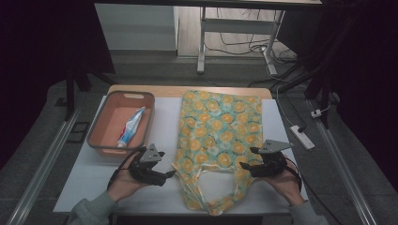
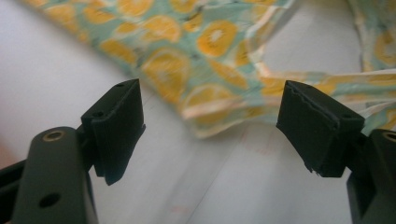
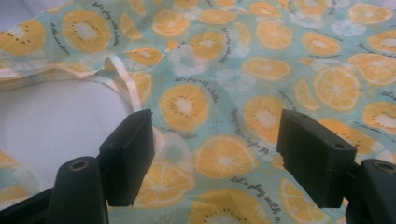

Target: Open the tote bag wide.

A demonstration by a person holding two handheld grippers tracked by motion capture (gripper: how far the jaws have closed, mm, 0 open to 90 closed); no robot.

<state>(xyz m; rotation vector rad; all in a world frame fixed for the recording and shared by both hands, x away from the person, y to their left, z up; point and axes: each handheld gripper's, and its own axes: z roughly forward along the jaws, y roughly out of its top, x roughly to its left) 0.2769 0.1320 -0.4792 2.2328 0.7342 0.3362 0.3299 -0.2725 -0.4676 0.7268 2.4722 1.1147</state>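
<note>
A toothpaste tube waits in the tray. The left tool, jaws wide and empty, nears the bag's left edge. The bag lies flat mid-bench; the right tool gapes empty over it. Nothing looks gripped yet.

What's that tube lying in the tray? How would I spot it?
Find the white table, then the orange tray with a grey rim at its far left corner, beside the fruit-print bag. Inside lies the tube, slanted, white and blue with a red end, alone in the tray.
</note>
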